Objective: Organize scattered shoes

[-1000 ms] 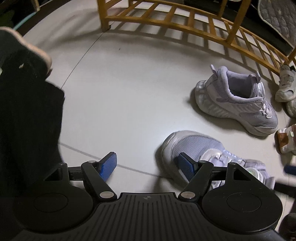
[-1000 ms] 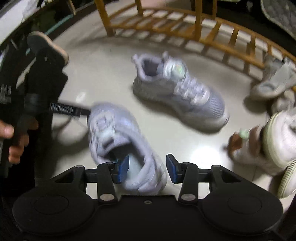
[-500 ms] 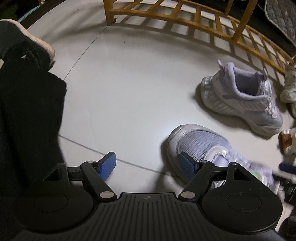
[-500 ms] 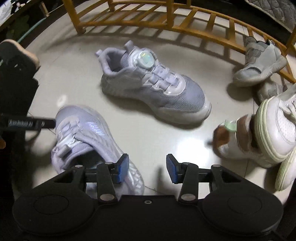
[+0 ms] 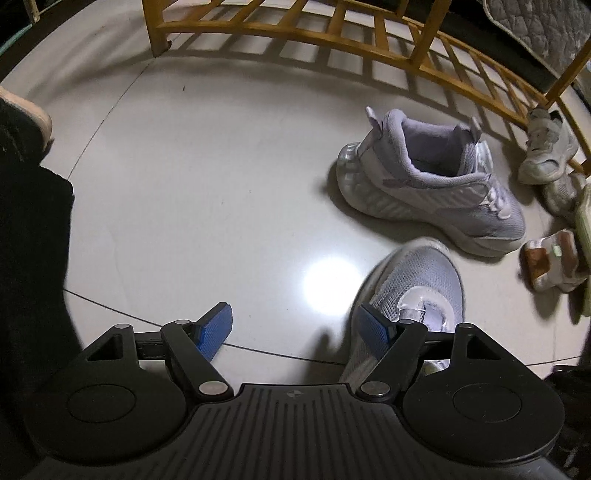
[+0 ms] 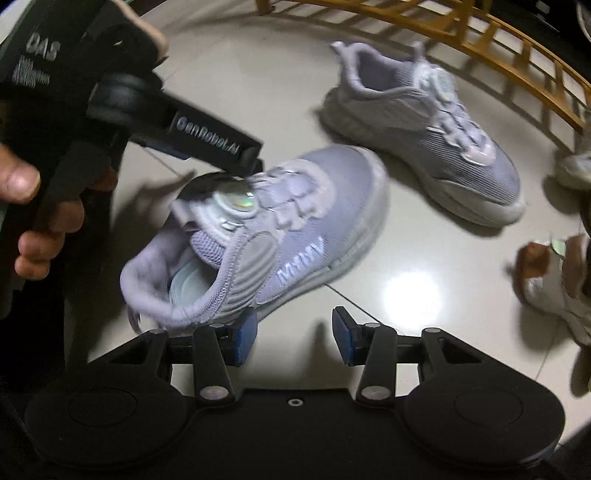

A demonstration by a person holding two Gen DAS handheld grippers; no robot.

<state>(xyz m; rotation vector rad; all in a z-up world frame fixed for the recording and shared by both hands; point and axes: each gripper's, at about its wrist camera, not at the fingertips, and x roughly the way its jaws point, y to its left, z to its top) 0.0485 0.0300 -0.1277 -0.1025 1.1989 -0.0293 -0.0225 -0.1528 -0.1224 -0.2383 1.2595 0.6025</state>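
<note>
Left gripper [image 5: 297,330]: pointed steeply downward, blue pads wide apart, nothing pressed between them. Right gripper [image 6: 294,338]: pointed steeply downward, jaws partly parted, gap empty. Left hand [image 6: 27,218]: bare fingers wrapped around the left gripper's black handle.

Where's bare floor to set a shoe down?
Open floor runs between the wooden rack, the person's dark trouser leg and the two lilac sneakers. It is crowded toward the white shoes piled at the rack's far end.

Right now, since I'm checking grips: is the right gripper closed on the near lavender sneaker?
No: the right gripper stands open over bare floor, with the near lavender sneaker lying beside its left finger.
</note>
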